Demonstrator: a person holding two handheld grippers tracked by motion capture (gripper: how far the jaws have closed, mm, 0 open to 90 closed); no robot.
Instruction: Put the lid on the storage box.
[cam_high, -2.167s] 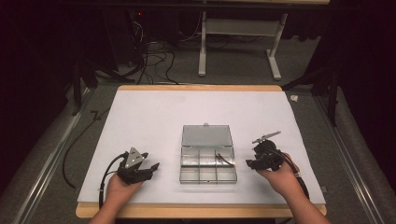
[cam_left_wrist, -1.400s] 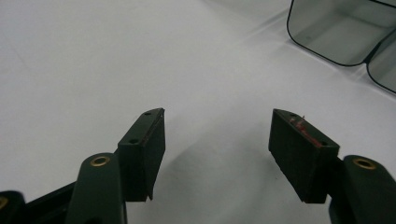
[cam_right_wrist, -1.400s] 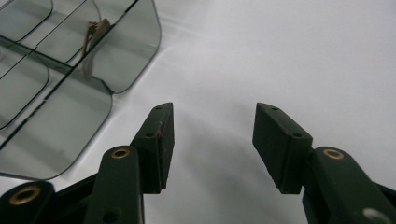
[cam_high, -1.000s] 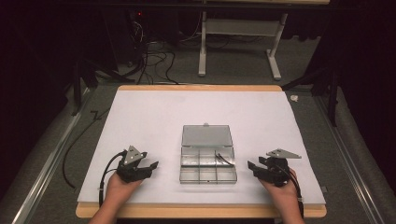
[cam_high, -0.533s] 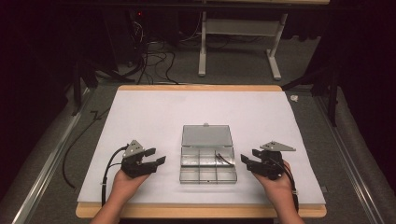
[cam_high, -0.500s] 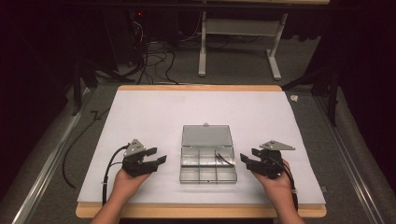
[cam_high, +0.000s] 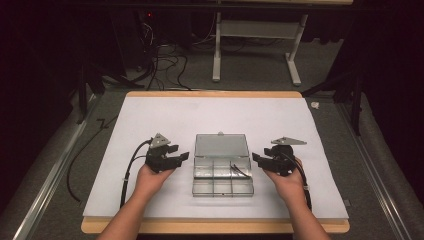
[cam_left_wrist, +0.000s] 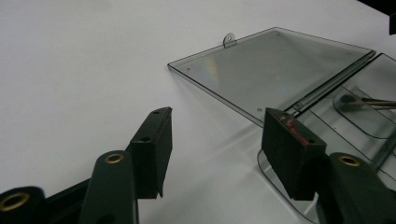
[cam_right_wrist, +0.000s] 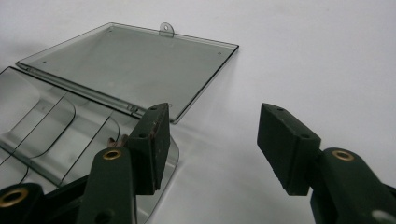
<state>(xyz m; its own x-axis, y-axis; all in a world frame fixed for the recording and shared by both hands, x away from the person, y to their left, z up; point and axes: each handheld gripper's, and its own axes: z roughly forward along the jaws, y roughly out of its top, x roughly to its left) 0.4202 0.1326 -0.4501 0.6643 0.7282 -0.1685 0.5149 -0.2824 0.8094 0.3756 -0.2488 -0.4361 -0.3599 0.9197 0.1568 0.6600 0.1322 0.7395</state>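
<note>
A clear plastic compartment box (cam_high: 222, 172) lies open on the white table cover, its lid (cam_high: 221, 145) folded flat away from me. Thin dark pieces (cam_high: 241, 171) rest in the box's upper right compartment. My left gripper (cam_high: 181, 157) is open just left of the box, empty; its own view has the lid (cam_left_wrist: 275, 70) ahead and the tray (cam_left_wrist: 369, 116) to the right of its jaws. My right gripper (cam_high: 256, 159) is open at the box's right side, empty; in its view the lid (cam_right_wrist: 135, 65) and the tray's compartments (cam_right_wrist: 51, 126) lie to the left.
The white cover (cam_high: 150, 115) spreads over a wooden table (cam_high: 215, 227). Cables trail from each gripper toward the near edge. Beyond the table stand a metal frame (cam_high: 255, 35) and floor cables (cam_high: 160, 65). Rails (cam_high: 50, 175) run along both sides.
Both grippers have moved in toward the box from either side, the left one rightward and forward, the right one leftward. The box has not moved.
</note>
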